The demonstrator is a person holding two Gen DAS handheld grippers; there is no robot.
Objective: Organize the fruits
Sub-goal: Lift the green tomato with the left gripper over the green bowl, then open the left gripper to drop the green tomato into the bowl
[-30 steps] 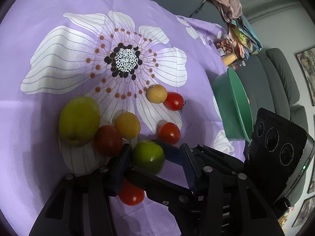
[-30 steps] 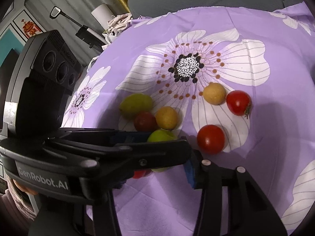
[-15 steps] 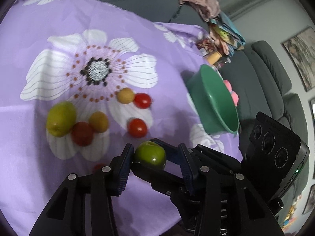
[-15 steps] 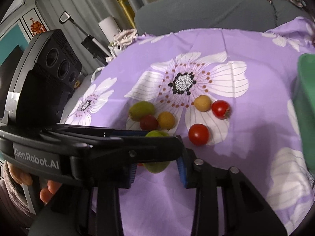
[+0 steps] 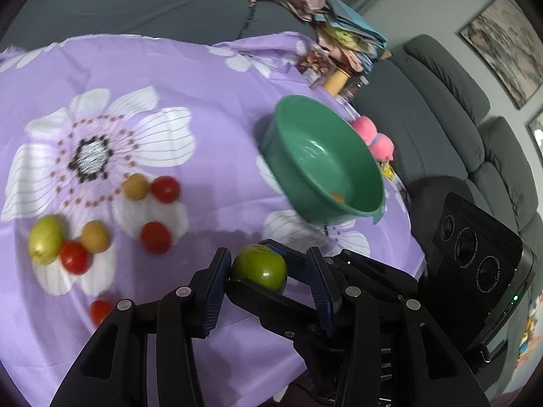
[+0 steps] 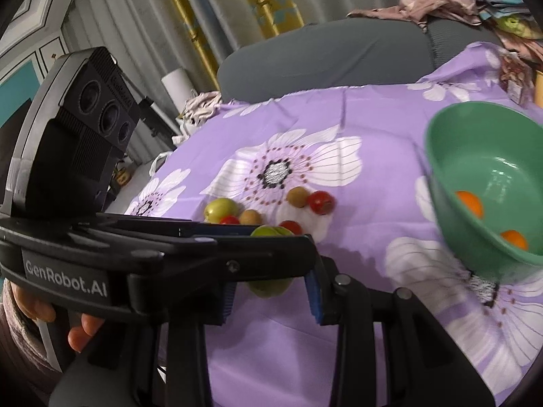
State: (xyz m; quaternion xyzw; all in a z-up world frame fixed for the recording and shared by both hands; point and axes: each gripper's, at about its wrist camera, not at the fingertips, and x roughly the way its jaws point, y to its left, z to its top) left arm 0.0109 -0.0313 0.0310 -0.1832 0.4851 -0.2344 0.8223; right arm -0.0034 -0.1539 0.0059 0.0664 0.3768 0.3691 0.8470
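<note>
The task is in an early part, as I judge it. The bowl (image 5: 281, 129) stands on the right side of the surface, on the cloth (image 5: 210, 78), and holds only two orange fruits (image 6: 470, 201). Seven fruits lie loose on the cloth, well apart from the bowl: four red fruits (image 5: 155, 236), two yellow fruits (image 5: 135, 186) and one big yellow-green fruit (image 5: 45, 239). They lie in a loose group beside the printed flower, and one red fruit lies alone, nearer to the camera. So most of the work is not done yet.

The green fruit (image 5: 259, 269) is above the cloth, between the group and the bowl, and not yet over the rim. The next step is probably to bring it over the bowl and let it go there.

The two tools cross each other at this fruit. The left hand-held gripper (image 5: 268, 257) is only a little apart; one pad lies against the fruit, and the other side is partly hidden by a finger of the other tool. The right hand-held gripper (image 6: 270, 286) is narrow too. In the left view its fingers lie under and behind the fruit and seem to touch it, although its own view shows small gaps. I read both as clamped on the green fruit, the right one with less certainty.
</note>
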